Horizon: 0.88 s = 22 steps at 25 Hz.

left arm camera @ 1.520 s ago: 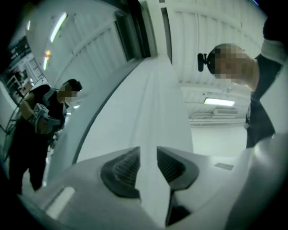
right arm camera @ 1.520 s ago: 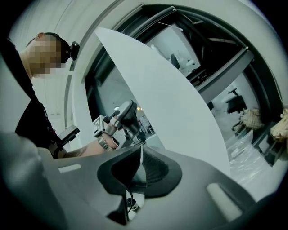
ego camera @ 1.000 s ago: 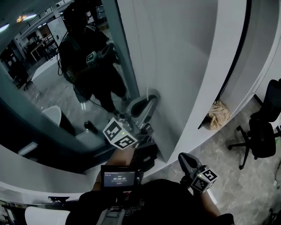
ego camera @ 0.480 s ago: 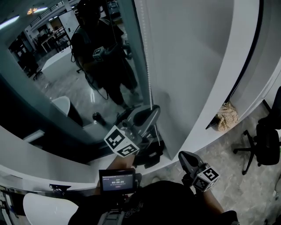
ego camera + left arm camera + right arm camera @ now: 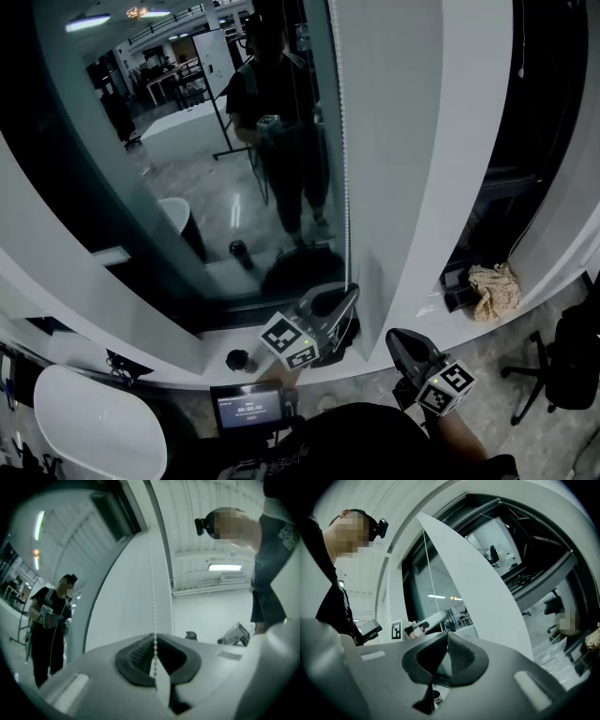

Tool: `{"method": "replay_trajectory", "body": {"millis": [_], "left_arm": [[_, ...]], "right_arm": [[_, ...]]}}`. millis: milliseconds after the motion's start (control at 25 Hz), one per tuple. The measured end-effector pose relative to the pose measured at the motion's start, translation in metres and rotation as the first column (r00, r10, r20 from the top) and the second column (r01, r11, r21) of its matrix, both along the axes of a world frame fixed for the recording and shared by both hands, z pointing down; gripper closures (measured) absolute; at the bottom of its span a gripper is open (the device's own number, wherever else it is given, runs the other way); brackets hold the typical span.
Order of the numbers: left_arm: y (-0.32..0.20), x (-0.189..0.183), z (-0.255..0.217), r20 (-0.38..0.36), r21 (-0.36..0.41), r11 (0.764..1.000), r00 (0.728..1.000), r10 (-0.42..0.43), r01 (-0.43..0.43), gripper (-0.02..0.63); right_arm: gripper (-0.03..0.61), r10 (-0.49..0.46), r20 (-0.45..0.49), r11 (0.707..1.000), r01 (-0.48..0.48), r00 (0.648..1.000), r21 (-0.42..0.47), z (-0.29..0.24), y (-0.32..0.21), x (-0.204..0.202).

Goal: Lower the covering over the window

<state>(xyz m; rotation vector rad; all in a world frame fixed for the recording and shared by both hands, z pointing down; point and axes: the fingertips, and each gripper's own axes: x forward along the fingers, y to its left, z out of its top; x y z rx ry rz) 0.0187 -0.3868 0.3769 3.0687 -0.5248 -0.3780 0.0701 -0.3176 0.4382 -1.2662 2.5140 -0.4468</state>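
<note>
Closest to the person, a small screen unit (image 5: 248,408) sits at chest level. Just right of it is the right claw (image 5: 398,339). Its pads are pressed together with nothing between them, and it points towards the white wall beside the window without touching the cord.

A little further out, the left claw (image 5: 349,292) is pinched on the bead chain (image 5: 346,187). In the left gripper view the beads run straight down into the seam where the left claw (image 5: 154,638) closes, and the chain (image 5: 151,588) stands taut above it. A second ago this claw gripped the chain higher against the glass. Now it sits down near the sill (image 5: 309,370), still clamped on the same cord, and more of the pane shows above it. The right claw is in much the same spot beside it as before.

A small dark cup (image 5: 237,360) stands on the sill, left of the left claw.

The chain hangs along the left edge of the white blind (image 5: 394,141), which rises directly above and just right of the left claw. The window glass (image 5: 178,159) lies to its left. I cannot tell whether the blind's lower edge has dropped since the earlier moment.

The glass reflects a person (image 5: 281,112) holding a claw.

Further right, on a ledge past the white wall, lies a crumpled cloth (image 5: 494,284). An office chair (image 5: 574,361) stands on the floor beyond it.
</note>
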Motion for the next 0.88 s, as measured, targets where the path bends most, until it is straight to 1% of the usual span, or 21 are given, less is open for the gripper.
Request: {"method": "replay_trajectory", "body": {"millis": [40, 120, 160, 200, 240, 280, 320, 360, 440, 480, 520, 600, 680, 720, 800, 880], "left_arm": [[0.009, 0.002, 0.024, 0.028, -0.033, 0.999, 1.0, -0.003, 0.004, 0.621], [0.031, 0.012, 0.076, 0.102, -0.132, 0.991, 0.995, 0.006, 0.007, 0.621], [0.045, 0.017, 0.105, 0.156, -0.189, 0.982, 0.988, 0.019, 0.011, 0.621], [0.06, 0.023, 0.14, 0.235, -0.242, 0.97, 0.971, 0.041, 0.018, 0.621], [0.077, 0.027, 0.181, 0.337, -0.279, 0.96, 0.939, 0.072, 0.027, 0.621], [0.1, 0.029, 0.222, 0.436, -0.295, 0.955, 0.894, 0.104, 0.033, 0.621], [0.125, 0.031, 0.252, 0.491, -0.302, 0.953, 0.862, 0.126, 0.033, 0.621], [0.149, 0.034, 0.268, 0.487, -0.317, 0.948, 0.863, 0.137, 0.028, 0.621], [0.175, 0.042, 0.27, 0.396, -0.375, 0.927, 0.907, 0.144, 0.016, 0.621], [0.179, 0.047, 0.265, 0.37, -0.394, 0.919, 0.916, 0.154, 0.005, 0.621], [0.179, 0.051, 0.26, 0.37, -0.398, 0.917, 0.914, 0.168, -0.008, 0.621], [0.177, 0.054, 0.259, 0.411, -0.385, 0.923, 0.892, 0.189, -0.018, 0.621], [0.18, 0.053, 0.266, 0.446, -0.376, 0.927, 0.874, 0.193, -0.013, 0.621], [0.185, 0.053, 0.27, 0.458, -0.379, 0.925, 0.867, 0.197, -0.011, 0.621], [0.196, 0.053, 0.278, 0.469, -0.398, 0.917, 0.857, 0.213, -0.01, 0.621], [0.205, 0.053, 0.283, 0.469, -0.417, 0.909, 0.852, 0.234, -0.02, 0.621]], "right_arm": [[0.571, -0.005, 0.003, 1.0, 0.005, 1.0, -0.004, 0.0, 0.005, 0.002], [0.571, -0.013, 0.014, 1.0, 0.013, 1.0, -0.012, -0.001, 0.012, 0.009], [0.571, -0.021, 0.02, 1.0, 0.022, 1.0, -0.009, -0.004, 0.015, 0.012], [0.571, -0.032, 0.023, 0.999, 0.032, 0.999, 0.0, -0.008, 0.017, 0.014], [0.571, -0.044, 0.024, 0.999, 0.043, 0.999, 0.012, -0.012, 0.019, 0.017], [0.571, -0.057, 0.026, 0.998, 0.057, 0.998, 0.025, -0.016, 0.021, 0.018], [0.567, -0.072, 0.033, 0.997, 0.071, 0.997, 0.036, -0.02, 0.024, 0.02], [0.565, -0.087, 0.046, 0.995, 0.085, 0.995, 0.049, -0.025, 0.027, 0.022], [0.557, -0.12, 0.091, 0.99, 0.112, 0.989, 0.084, -0.038, 0.029, 0.027], [0.543, -0.141, 0.122, 0.986, 0.129, 0.982, 0.108, -0.048, 0.027, 0.028], [0.53, -0.165, 0.149, 0.98, 0.145, 0.975, 0.138, -0.062, 0.023, 0.028], [0.509, -0.209, 0.171, 0.963, 0.172, 0.963, 0.207, -0.095, 0.014, 0.025], [0.485, -0.233, 0.156, 0.948, 0.188, 0.96, 0.258, -0.125, 0.008, 0.018], [0.483, -0.244, 0.15, 0.941, 0.197, 0.958, 0.274, -0.138, 0.006, 0.013], [0.447, -0.266, 0.138, 0.931, 0.218, 0.954, 0.293, -0.159, -0.001, 0.001], [0.443, -0.259, 0.094, 0.927, 0.22, 0.961, 0.303, -0.176, -0.009, -0.011]]}}
